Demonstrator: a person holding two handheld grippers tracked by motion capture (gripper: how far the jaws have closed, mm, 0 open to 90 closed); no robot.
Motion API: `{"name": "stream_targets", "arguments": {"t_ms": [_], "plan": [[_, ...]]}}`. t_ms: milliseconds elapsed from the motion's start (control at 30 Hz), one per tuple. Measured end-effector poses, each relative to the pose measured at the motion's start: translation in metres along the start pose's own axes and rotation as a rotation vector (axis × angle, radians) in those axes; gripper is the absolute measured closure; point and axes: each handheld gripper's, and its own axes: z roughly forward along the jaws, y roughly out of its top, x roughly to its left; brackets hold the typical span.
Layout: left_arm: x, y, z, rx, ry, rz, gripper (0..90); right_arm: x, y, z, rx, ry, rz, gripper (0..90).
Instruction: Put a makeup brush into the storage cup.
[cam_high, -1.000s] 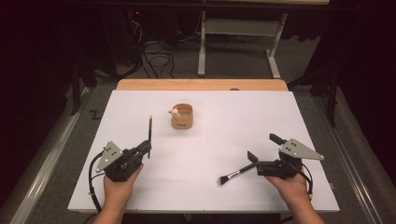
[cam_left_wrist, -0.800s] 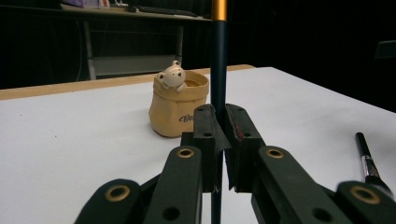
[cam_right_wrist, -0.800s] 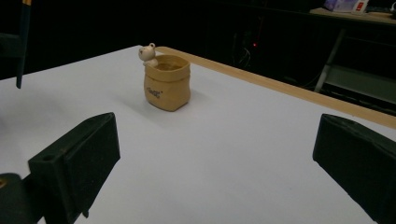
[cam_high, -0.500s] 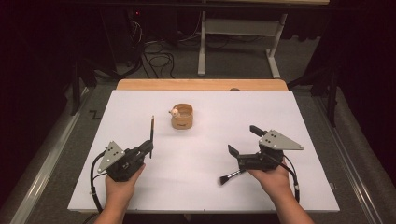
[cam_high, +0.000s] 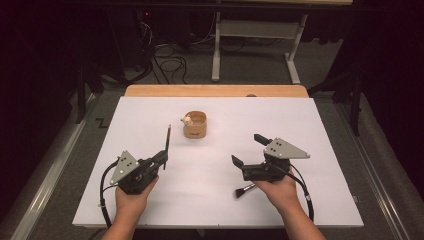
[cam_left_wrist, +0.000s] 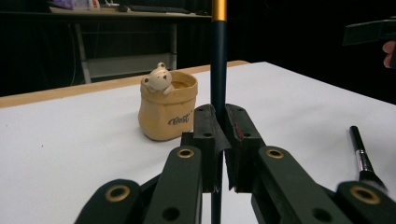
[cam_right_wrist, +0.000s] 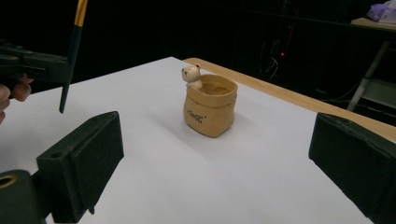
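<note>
My left gripper (cam_high: 162, 158) is shut on the dark handle of a thin brush (cam_high: 168, 140), which stands upright with its gold ferrule up (cam_left_wrist: 218, 70). The left gripper view shows the jaws (cam_left_wrist: 219, 140) pressed on the handle. A tan pouch-shaped cup (cam_high: 195, 125) with a small bear on its rim stands beyond it (cam_left_wrist: 168, 109). My right gripper (cam_high: 249, 150) is open above the table, pointing at the cup (cam_right_wrist: 210, 109), with nothing between its jaws. A makeup brush (cam_high: 244, 190) lies flat under the right hand (cam_left_wrist: 362, 156).
The white table top (cam_high: 310, 125) has a wooden strip (cam_high: 215, 90) along its far edge. A dark floor with cables and a desk frame (cam_high: 255, 45) lie behind. My left gripper (cam_right_wrist: 28, 65) shows at the left of the right gripper view.
My right gripper has moved left across the table, toward the middle, and stays open. The makeup brush on the table has not moved. The left gripper and its brush hold still.
</note>
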Motion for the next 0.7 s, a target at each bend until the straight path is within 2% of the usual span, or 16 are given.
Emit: {"name": "stream_targets", "arguments": {"t_ms": [167,300,367,467,600,700], "plan": [[-0.008,0.009,0.009,0.015,-0.016,0.030,83.9,0.002,-0.001,-0.002,-0.023,0.013,0.015,4.7],[-0.014,0.014,0.016,0.006,-0.029,0.040,83.9,0.004,0.000,-0.004,-0.032,0.020,0.023,5.3],[-0.017,0.014,0.021,0.004,-0.038,0.045,83.9,0.006,-0.001,-0.005,-0.030,0.030,0.021,5.5],[-0.022,0.013,0.029,-0.007,-0.057,0.028,83.9,0.007,-0.002,-0.004,-0.023,0.030,0.015,6.2],[-0.031,0.010,0.035,-0.005,-0.080,0.044,83.9,0.008,-0.003,-0.004,-0.017,0.041,0.031,6.7],[-0.035,0.006,0.035,0.000,-0.091,0.046,83.9,0.010,-0.004,-0.005,-0.017,0.047,0.023,7.9]]}}
